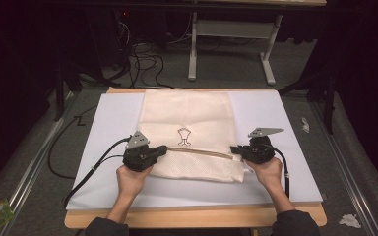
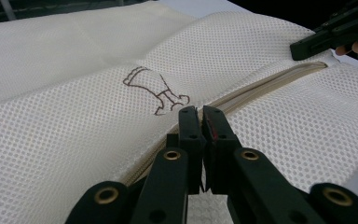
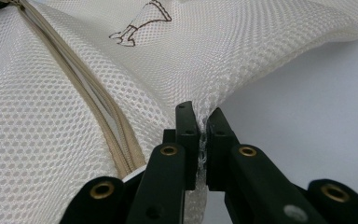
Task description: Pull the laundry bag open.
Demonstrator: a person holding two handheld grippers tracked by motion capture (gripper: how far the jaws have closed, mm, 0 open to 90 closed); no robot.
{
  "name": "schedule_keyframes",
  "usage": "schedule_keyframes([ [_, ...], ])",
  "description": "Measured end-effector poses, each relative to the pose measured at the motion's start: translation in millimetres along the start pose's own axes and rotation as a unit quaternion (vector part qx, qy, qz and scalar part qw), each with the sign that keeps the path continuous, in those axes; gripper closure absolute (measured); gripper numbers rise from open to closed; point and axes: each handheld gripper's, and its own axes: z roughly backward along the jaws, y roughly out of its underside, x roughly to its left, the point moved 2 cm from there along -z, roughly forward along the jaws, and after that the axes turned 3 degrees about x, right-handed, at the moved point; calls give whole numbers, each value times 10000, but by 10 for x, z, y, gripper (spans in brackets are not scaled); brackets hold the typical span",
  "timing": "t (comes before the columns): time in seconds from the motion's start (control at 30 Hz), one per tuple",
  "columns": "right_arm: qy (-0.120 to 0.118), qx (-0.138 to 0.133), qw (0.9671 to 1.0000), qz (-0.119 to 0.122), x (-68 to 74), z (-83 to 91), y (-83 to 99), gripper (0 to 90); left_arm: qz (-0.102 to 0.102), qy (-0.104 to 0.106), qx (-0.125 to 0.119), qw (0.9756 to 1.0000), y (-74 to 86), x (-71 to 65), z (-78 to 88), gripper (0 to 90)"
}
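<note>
Right now both grippers, left [image 1: 161, 149] & right [image 1: 235, 149], are clenched on the mesh bag [image 1: 187, 115] lying mid-table toward the near edge, w/ zipper [image 1: 202, 153] stretched between them; next move prob. needs one to let go & grab the pull.

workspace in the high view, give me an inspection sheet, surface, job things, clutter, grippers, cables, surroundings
surface: white sheet over a wooden tabletop
job's things: cream mesh zip bag lying flat, beige zipper running across it, small brown printed figure above the zipper
clutter: nothing seen on the table
grippers: left hand-held gripper shut at the zipper's end; right hand-held gripper shut on the bag's mesh edge
cables: black cable trails from the left gripper; more black cables on the floor
surroundings: grey floor, white desk frame, crumpled paper scraps
</note>
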Motion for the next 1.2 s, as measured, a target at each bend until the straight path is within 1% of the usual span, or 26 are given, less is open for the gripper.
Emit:
schedule_keyframes([
  [0.1,-2,5,10000,-13,-2,-1,1,880,67,-13,-30,10000,10,33,26,874],
  [0.4,43,-39,10000,-43,-45,24,20,880,90,-120,-68,9999,16,93,110,873],
  [0.63,38,-33,10000,-73,-60,32,39,880,101,-121,-49,9999,25,96,114,873],
  [0.7,47,-36,10000,-76,-64,31,42,880,87,-153,-54,9998,26,102,119,874],
  [0.77,69,-43,9999,-94,-72,35,49,880,92,-213,-65,9997,29,123,144,873],
  [0.83,84,-29,9999,-89,-88,42,60,881,139,-194,-77,9997,34,136,163,874],
  [0.97,124,-31,9998,-118,-115,63,78,880,142,-244,-87,9996,40,155,197,874],
  [1.2,126,-13,9998,-142,-120,56,91,881,166,-248,-107,9995,54,164,222,873],
])
